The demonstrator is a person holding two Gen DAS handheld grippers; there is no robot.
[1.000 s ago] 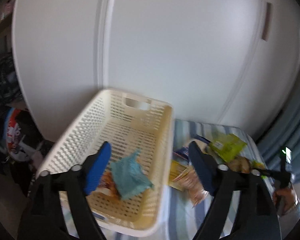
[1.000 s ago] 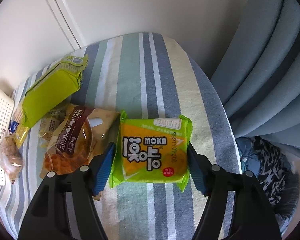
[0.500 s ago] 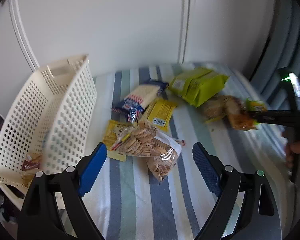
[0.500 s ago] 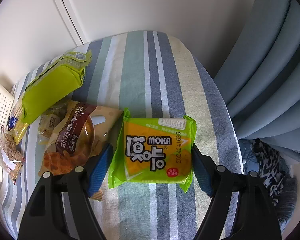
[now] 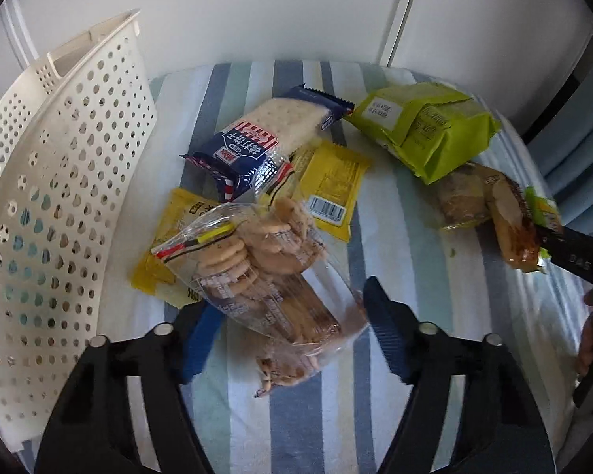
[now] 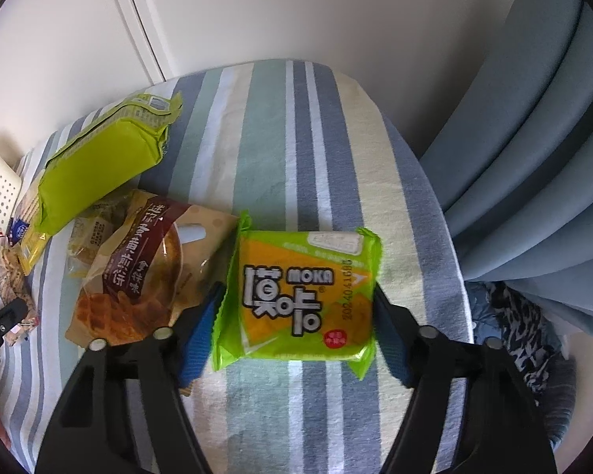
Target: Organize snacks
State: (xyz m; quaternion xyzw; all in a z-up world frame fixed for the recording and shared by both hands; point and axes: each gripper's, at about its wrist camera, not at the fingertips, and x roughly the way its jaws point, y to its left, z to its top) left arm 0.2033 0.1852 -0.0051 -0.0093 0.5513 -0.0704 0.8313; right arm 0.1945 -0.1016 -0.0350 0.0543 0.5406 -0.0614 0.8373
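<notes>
Left gripper (image 5: pixel 292 339): jaws apart, blue pads either side of the cookie bag's near end; contact with the bag cannot be confirmed.
Cookie bag (image 5: pixel 265 272): clear plastic, round biscuits visible, lying on the striped cloth (image 5: pixel 316 414); near end partly blurred, print unreadable.
Yellow sachets (image 5: pixel 332 185): two flat packs, largely covered by the cookie bag and cracker pack; a barcode shows, text illegible.
Cracker pack (image 5: pixel 269 138): navy wrapper with a red and white label, characters too small to read; leans on a yellow sachet.
Basket (image 5: pixel 59 197): cream, perforated, at the cloth's left edge; interior mostly hidden behind its wall, cut off by the frame.
Right gripper (image 6: pixel 296 328): jaws spread, pads flanking the MOKA pack; whether they press it cannot be told.
MOKA pack (image 6: pixel 300 296): green and orange, flat on the cloth; reads "MOKA" and "20240416", remaining print blurred.
Waffle pack (image 6: pixel 138 268): brown, just left of the MOKA pack, edges touching; characters unclear, near corner hidden behind the finger (image 6: pixel 199 328).
Green bag (image 6: pixel 99 166): farther left, resting over the waffle pack's far edge; label unreadable.
Curtain (image 6: pixel 533 158): blue, right of the cloth.
</notes>
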